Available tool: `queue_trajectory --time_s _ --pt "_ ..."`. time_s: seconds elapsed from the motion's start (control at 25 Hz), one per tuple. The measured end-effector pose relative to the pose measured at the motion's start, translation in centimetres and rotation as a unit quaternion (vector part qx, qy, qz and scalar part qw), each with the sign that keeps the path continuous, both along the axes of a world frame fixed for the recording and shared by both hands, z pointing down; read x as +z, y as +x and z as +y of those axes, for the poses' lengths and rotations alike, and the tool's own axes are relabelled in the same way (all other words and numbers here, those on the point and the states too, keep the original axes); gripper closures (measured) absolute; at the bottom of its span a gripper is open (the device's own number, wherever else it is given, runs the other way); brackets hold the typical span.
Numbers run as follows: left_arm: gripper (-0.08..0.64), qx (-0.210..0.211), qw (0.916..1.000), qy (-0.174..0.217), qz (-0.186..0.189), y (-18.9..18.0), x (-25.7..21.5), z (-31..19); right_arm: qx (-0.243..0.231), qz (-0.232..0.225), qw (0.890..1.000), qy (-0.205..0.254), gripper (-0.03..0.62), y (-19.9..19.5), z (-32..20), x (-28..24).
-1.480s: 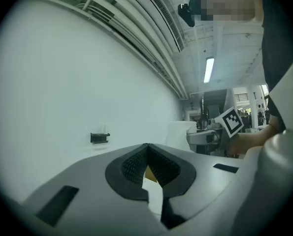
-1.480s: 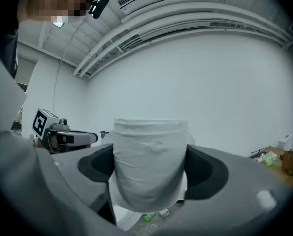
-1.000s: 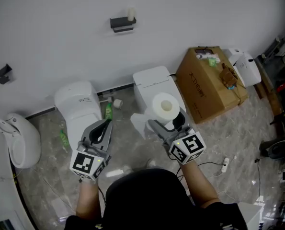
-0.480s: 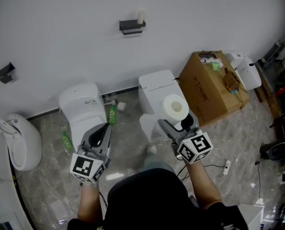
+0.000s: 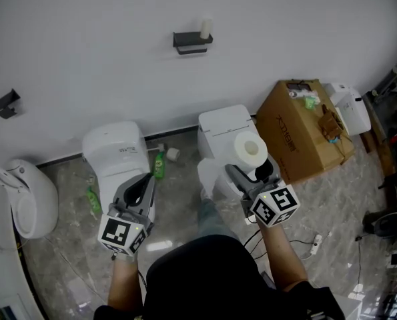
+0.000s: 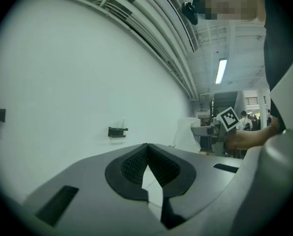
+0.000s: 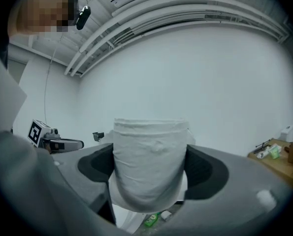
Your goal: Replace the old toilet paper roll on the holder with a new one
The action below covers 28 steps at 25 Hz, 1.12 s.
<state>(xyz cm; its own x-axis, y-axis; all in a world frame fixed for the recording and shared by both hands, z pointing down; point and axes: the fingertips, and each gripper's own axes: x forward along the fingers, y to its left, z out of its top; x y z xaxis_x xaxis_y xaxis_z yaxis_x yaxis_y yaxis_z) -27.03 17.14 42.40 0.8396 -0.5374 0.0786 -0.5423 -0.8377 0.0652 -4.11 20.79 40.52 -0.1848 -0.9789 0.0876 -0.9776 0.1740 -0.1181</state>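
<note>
Clamping new roll [image 5: 251, 149], right gripper [image 7: 149, 170], old roll [image 5: 205, 27] tiny

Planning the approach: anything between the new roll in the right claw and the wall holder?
No obstacle shows in the open air between the new roll in the right claw and the holder. A toilet stands on the floor below that line, and the old roll sits on the holder.
</note>
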Motion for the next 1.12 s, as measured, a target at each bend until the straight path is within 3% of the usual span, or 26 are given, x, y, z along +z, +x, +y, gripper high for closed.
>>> queue_trajectory --time_s 0.68,1.12 --pt "0.549 -0.052 0.9978 -0.024 -0.033 15.3 -0.1 -20.6 -0.072 -0.028 0.996 -0.052 0.179 14.2 -22.6 2.8" --pt "0.549 -0.101 0.9935 -0.040 -0.035 21.9 -0.1 -28.6 -0.114 -0.047 0.991 -0.044 0.179 20.1 -32.2 2.6"
